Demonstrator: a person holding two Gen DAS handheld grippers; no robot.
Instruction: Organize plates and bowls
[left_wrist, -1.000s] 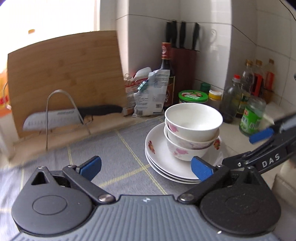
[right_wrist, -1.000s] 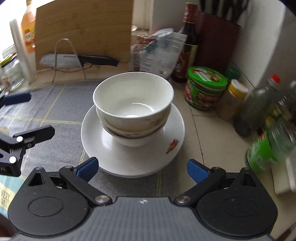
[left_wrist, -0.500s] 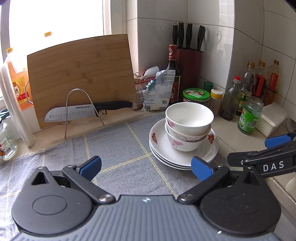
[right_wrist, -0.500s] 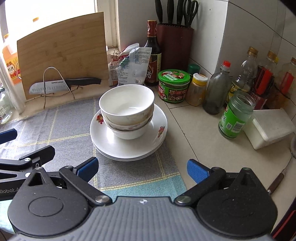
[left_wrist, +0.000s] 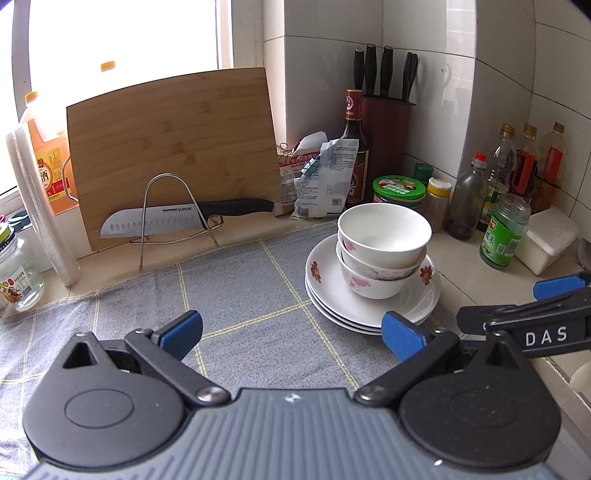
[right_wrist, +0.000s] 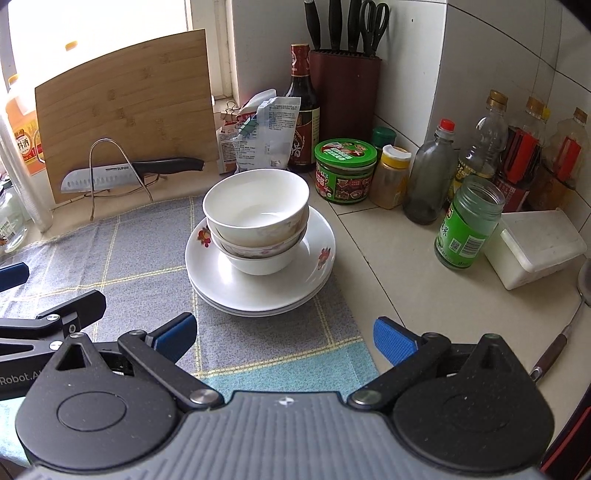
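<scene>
The bowls (right_wrist: 255, 218) sat nested on the stacked plates (right_wrist: 258, 284), which rested on the grey cloth (right_wrist: 140, 258) covering the counter (right_wrist: 399, 280). The left gripper (left_wrist: 291, 330) and right gripper (right_wrist: 284, 334) hung spread wide and empty, short of the stack.

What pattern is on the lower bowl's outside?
Pink flowers on white on the lower bowl; clearest in the left wrist view.

The lower bowl (right_wrist: 258, 254) sits mostly hidden inside and under the top bowl (right_wrist: 256, 199), and only the rims of the lower plates (right_wrist: 258, 312) peek out. At the right edge, a utensil (right_wrist: 554, 350) is cut off, its head out of frame. The bottle labels (right_wrist: 467, 164) are too small to read.
</scene>
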